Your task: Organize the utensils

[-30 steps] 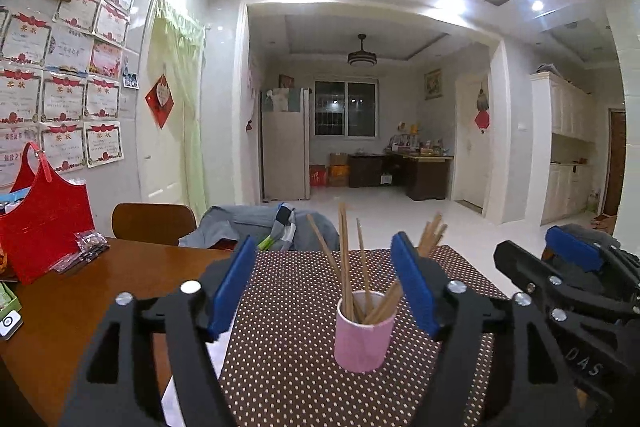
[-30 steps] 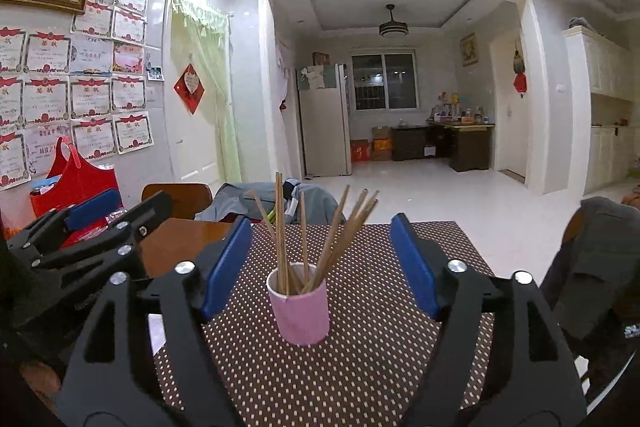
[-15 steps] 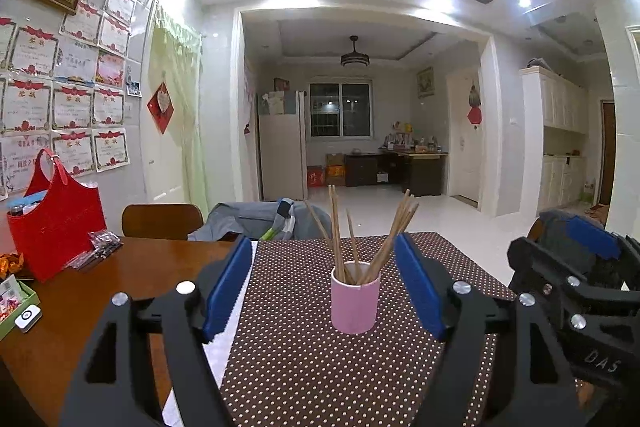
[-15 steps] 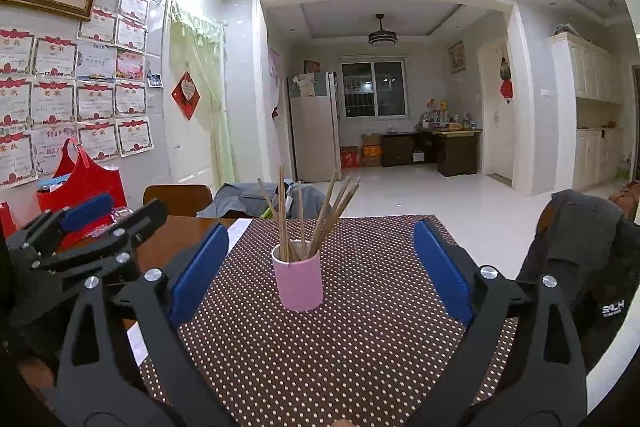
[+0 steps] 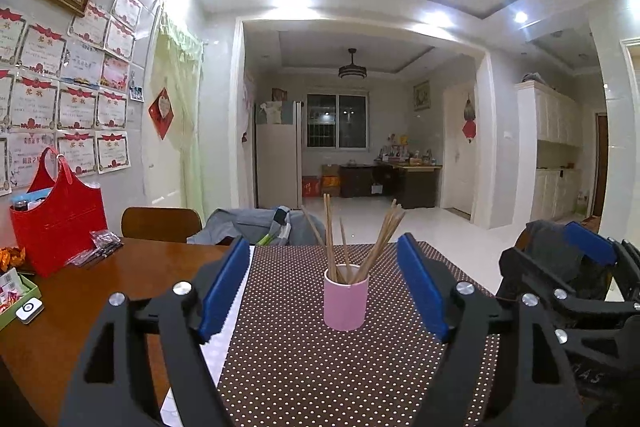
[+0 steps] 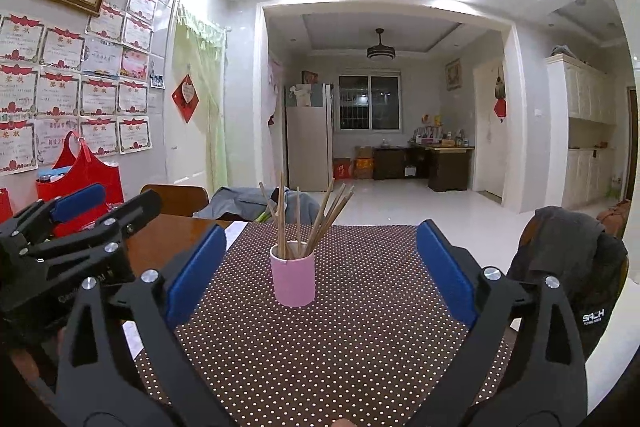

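Note:
A pink cup [image 5: 345,302] stands upright on the brown dotted mat [image 5: 320,371], holding several wooden chopsticks [image 5: 360,247] that lean apart. It also shows in the right wrist view [image 6: 293,279] with the chopsticks [image 6: 312,223]. My left gripper [image 5: 323,291] is open and empty, a little short of the cup, fingers to either side of it. My right gripper [image 6: 316,269] is open and empty, wide apart, back from the cup. The right gripper shows at the right of the left wrist view [image 5: 576,291]; the left gripper shows at the left of the right wrist view [image 6: 72,227].
A wooden table [image 5: 80,299] carries a red bag [image 5: 60,223], small packets [image 5: 96,249] and a green tray [image 5: 16,299] at the left. A chair [image 5: 160,223] with grey clothing [image 5: 248,227] stands behind. A dark jacket [image 6: 572,259] hangs on a chair at the right.
Both grippers have pulled back from the cup and risen a little, so the cup looks smaller and farther. The right gripper's fingers have opened wider. The cup has not moved.

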Available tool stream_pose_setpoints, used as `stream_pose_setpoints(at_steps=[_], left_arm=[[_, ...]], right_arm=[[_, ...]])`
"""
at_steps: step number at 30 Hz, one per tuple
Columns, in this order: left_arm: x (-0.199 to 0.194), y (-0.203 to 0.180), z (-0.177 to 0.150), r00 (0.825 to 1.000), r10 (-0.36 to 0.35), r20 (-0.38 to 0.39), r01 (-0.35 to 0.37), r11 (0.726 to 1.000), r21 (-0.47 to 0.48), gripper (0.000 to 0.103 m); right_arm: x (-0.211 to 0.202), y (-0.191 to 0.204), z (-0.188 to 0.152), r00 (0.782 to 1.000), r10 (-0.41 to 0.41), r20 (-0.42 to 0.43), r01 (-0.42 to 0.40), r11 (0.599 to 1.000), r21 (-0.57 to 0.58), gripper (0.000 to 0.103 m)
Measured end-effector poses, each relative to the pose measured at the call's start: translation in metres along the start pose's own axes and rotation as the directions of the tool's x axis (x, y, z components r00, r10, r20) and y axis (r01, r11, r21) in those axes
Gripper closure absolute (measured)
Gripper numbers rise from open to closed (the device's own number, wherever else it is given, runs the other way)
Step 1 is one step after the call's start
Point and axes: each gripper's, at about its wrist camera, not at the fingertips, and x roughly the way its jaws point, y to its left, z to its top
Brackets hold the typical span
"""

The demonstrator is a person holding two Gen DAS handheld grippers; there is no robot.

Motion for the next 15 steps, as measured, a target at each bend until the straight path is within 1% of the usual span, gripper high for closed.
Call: stream_pose_setpoints(at_steps=[15], left_arm=[[-0.0061,-0.002,-0.0021,1.0,0.006,0.011,-0.006,1.0,0.009,0.028]], right_arm=[[-0.0024,-0.001,-0.0017,1.0,-0.005,-0.002,0.005,1.0,0.001,0.009]])
